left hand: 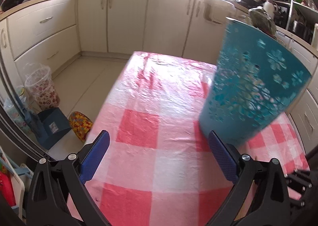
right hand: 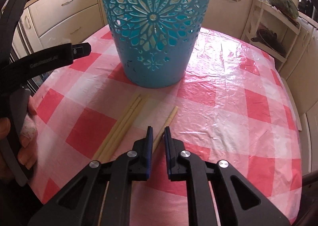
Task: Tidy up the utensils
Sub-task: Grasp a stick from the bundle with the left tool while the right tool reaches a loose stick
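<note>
- A single wooden chopstick lies on the red-checked tablecloth, pinched between the narrowed pads of the right gripper.
- Three more chopsticks lie just to its left, before the teal cut-out utensil holder.
- The left gripper hovers wide and empty.

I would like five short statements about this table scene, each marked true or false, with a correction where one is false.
1. The teal holder stands upright on the checked tablecloth. True.
2. The right gripper has its fingers closed around a single chopstick. True.
3. The left gripper holds the teal holder. False: its fingers stand wide apart with nothing between them.
4. All chopsticks are already inside the holder. False: a bundle of chopsticks lies on the cloth in front of it.
5. The tablecloth is blue and white. False: it is pink-red and white.
</note>
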Motion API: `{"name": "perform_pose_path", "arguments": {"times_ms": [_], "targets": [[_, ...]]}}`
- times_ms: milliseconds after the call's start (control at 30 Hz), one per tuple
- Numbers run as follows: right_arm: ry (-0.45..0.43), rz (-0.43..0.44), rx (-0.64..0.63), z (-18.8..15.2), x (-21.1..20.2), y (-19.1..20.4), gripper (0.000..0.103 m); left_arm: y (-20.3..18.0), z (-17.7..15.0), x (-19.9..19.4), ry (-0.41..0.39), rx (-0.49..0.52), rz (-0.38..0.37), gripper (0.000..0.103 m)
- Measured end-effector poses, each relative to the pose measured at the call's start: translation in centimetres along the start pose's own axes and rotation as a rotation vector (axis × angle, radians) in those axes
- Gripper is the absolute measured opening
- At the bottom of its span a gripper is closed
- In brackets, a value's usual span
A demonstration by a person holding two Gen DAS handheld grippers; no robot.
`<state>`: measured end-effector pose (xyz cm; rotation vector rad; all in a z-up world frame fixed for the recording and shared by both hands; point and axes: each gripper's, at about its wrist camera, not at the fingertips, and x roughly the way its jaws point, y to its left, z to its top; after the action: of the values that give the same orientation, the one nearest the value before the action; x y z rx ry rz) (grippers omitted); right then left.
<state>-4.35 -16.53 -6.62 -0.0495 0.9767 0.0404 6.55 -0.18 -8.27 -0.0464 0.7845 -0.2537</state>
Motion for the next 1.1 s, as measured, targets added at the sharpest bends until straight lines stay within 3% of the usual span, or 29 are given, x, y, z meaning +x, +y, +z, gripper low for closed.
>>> {"name": "perform_pose_path", "arguments": {"times_ms": [167, 300, 500, 1100], "targets": [[-0.001, 0.025, 0.061, -0.4, 0.0, -3.7, 0.012, -4.7, -2.5, -0.3, 0.093, 0.171, -0.036, 0.095], [-0.026, 0.079, 0.145, -1.0, -0.2, -5.2, 0.012, -6.9, -3.2, -0.1, 0.11, 0.255, 0.008, 0.091], [-0.035, 0.138, 0.184, -1.1, -0.2, -6.3, 0.014, -8.0, -3.7, 0.6, 0.169, 0.292, 0.042, 0.081], [-0.05, 0.186, 0.203, -1.8, -0.6, -7.1, 0.019, -9.0, -4.0, 0.2, 0.182, 0.299, 0.018, 0.08]]}}
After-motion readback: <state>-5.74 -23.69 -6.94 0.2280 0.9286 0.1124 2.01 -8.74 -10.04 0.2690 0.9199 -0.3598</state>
